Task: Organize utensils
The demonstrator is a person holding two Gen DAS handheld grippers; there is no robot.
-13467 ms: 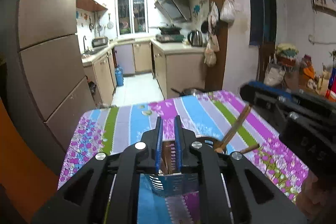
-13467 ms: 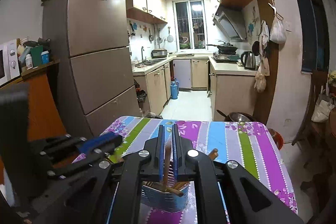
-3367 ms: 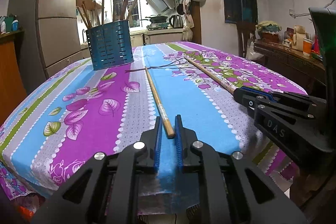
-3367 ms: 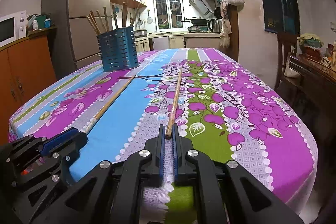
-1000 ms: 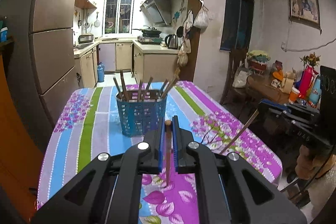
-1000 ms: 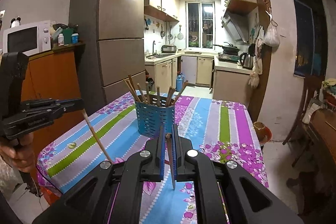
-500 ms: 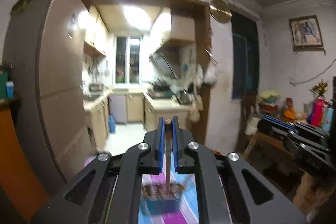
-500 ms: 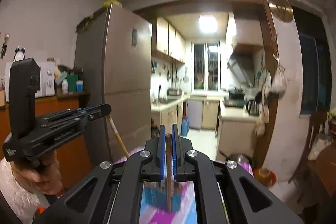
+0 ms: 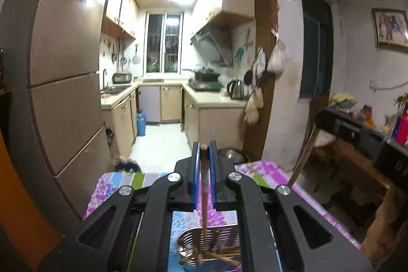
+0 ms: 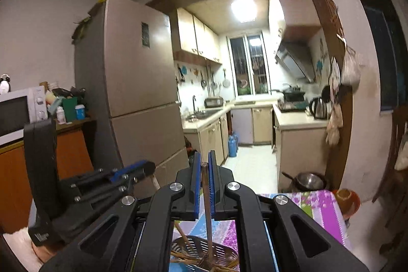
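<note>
While clamped in each gripper's fingers (image 9: 195,177), one chopstick (image 9: 204,185) apiece above the crowded holder (image 9: 204,244), fridge (image 9: 58,68) beyond.

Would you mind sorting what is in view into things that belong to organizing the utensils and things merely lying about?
Job:
- left gripper, shut on a chopstick
- right gripper, shut on another chopstick
- utensil holder below them

Lying about:
- kettle
- microwave
- fridge

wooden chopstick (image 9: 204,191), perforated holder (image 9: 209,241), glossy floral tablecloth (image 9: 257,171).
</note>
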